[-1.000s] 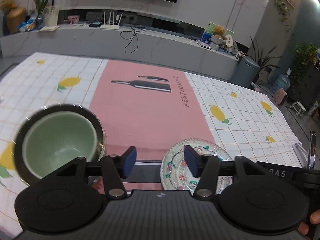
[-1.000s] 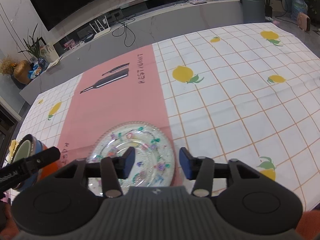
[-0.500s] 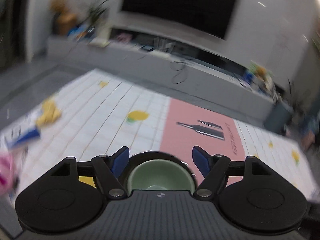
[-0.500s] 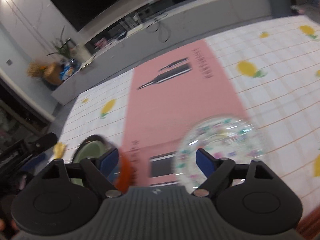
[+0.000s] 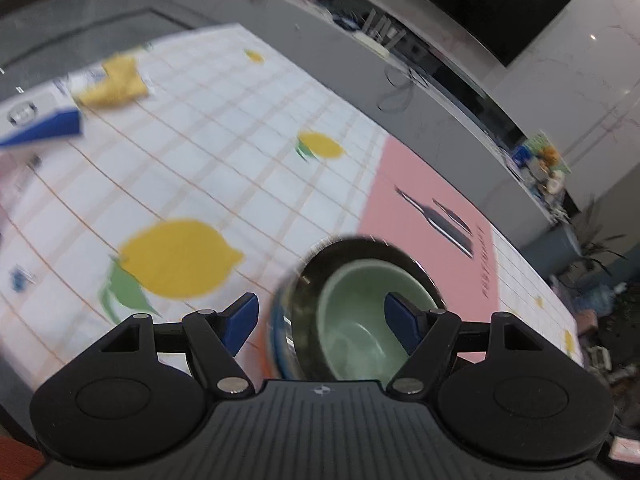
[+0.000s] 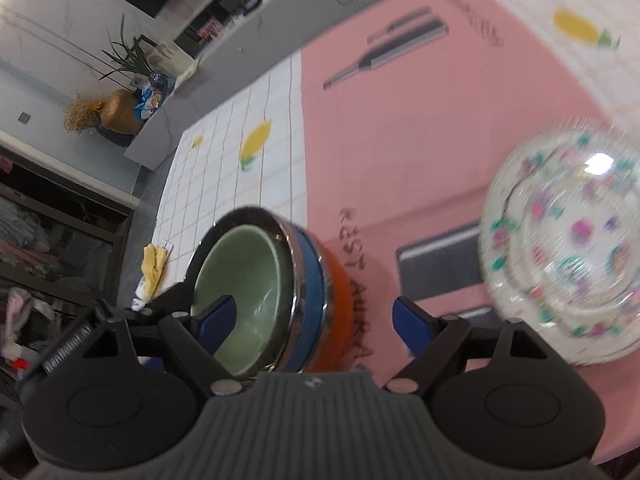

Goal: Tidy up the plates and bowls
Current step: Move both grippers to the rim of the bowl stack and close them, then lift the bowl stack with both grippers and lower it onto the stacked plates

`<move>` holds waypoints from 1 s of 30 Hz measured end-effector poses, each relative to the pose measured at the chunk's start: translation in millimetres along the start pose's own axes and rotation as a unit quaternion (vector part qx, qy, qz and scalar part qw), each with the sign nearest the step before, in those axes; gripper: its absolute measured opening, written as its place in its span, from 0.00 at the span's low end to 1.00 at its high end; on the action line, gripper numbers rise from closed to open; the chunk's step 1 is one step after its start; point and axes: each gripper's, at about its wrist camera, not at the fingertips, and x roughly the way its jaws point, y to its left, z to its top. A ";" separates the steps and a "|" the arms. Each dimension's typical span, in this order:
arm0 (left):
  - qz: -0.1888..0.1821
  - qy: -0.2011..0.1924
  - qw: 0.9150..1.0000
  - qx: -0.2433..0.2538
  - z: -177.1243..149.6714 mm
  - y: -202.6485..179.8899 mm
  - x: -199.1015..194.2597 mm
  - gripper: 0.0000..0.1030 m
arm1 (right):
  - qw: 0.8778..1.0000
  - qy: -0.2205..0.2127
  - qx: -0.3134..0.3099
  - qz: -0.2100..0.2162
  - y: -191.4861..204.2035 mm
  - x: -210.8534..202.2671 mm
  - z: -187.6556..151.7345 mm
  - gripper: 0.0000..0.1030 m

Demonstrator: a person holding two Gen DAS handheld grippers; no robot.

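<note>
A stack of nested bowls stands on the pink runner: a green bowl (image 5: 360,320) inside a dark metal-rimmed one, over blue and orange bowls (image 6: 320,292). My left gripper (image 5: 320,318) is open with its fingers straddling the stack's near rim. My right gripper (image 6: 312,320) is open above the stack's right side, with its left finger over the green bowl (image 6: 240,280). A clear glass plate with a flower pattern (image 6: 568,244) lies on the runner, right of the right gripper. The left gripper's body (image 6: 80,340) shows at the left of the right wrist view.
The tablecloth (image 5: 200,152) is white with lemon prints and a pink runner (image 6: 420,120). A yellow cloth (image 5: 114,82) and a blue-and-white packet (image 5: 44,128) lie at its far left corner. A grey counter (image 5: 440,92) runs behind the table.
Both grippers have swung left and down toward the bowl stack. The left one now straddles it. The right one left the glass plate, which now lies to its right.
</note>
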 end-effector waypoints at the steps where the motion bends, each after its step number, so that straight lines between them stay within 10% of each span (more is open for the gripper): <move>1: 0.008 0.002 1.000 -0.005 -1.2 0.0 2.6 0.81 | 1.000 0.008 0.008 0.004 -0.4 4.3 -0.7 0.79; 30: 0.032 0.046 0.997 -0.057 -10.5 15.3 29.5 0.52 | 0.999 0.016 0.029 0.002 -8.2 28.8 -3.1 0.46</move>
